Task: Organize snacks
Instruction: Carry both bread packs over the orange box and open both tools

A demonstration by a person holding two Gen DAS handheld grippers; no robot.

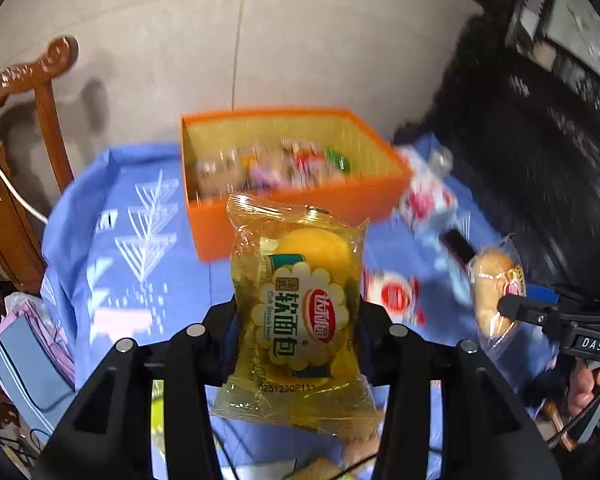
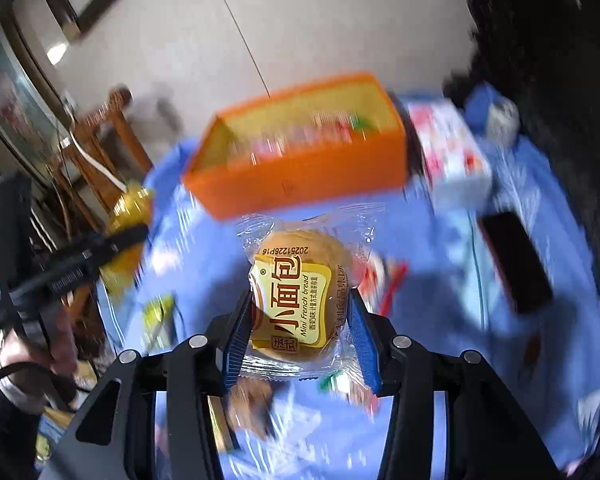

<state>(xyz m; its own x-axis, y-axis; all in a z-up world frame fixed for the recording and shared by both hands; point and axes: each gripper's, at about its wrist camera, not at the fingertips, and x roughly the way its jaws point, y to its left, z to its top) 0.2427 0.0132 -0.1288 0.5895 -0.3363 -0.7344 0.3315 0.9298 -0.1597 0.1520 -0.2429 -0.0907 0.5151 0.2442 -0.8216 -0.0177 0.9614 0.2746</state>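
Two wrapped breads [image 1: 300, 312] [image 2: 300, 296], one orange basket [image 1: 300, 216], one blue cloth [image 1: 140, 272]

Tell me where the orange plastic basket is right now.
The orange plastic basket sits on the blue tablecloth at the far side in both wrist views, just beyond the two held bread packets.

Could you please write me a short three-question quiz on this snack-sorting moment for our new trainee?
1. True or false: the left gripper is shut on the yellow soft-bread packet.
2. What is printed in English on the packet in the right gripper?
3. Which describes the orange basket? A) empty B) already holding several wrapped snacks C) upside down

Key
1. True; its jaws pinch both sides.
2. "Mini French bread", on the clear-wrapped bun.
3. B; it stands on the blue cloth beyond both packets.
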